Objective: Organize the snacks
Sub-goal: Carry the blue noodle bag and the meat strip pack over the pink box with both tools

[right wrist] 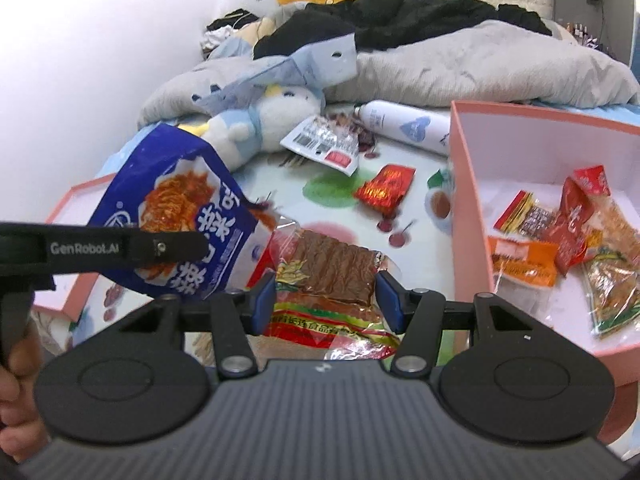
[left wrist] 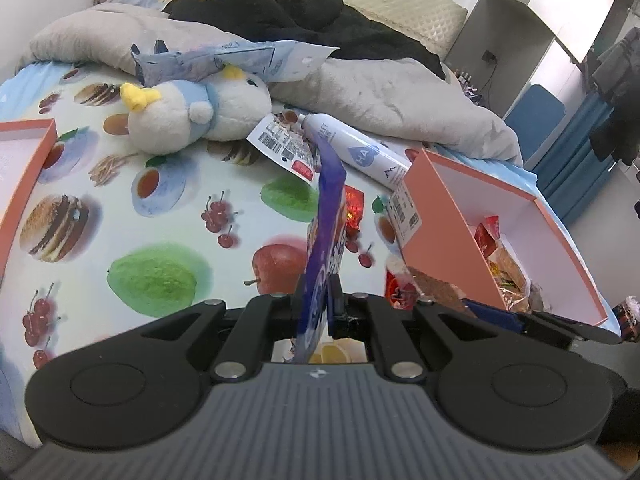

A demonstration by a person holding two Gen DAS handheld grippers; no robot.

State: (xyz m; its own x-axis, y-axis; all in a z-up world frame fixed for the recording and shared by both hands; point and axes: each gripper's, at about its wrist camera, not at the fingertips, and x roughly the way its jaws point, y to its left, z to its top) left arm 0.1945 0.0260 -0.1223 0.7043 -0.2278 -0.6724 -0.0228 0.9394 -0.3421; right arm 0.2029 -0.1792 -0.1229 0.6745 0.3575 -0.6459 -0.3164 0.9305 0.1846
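My left gripper (left wrist: 320,300) is shut on a blue snack bag (left wrist: 328,216), held edge-on above the bed; the bag shows face-on in the right wrist view (right wrist: 172,208), with the left gripper's finger (right wrist: 168,246) across it. My right gripper (right wrist: 325,300) is open, its blue pads either side of a clear packet of brown strips (right wrist: 328,272) lying on the bed. A pink box (right wrist: 472,184) at the right holds several snack packets (right wrist: 560,232); it also shows in the left wrist view (left wrist: 444,216). A red foil packet (right wrist: 386,190) lies loose on the sheet.
A plush bird (left wrist: 192,112), a white spray can (left wrist: 368,152) and a barcode-labelled packet (left wrist: 284,148) lie at the back. A pink box lid (left wrist: 24,184) sits at the left. Grey blanket (left wrist: 380,92) and black clothes are behind.
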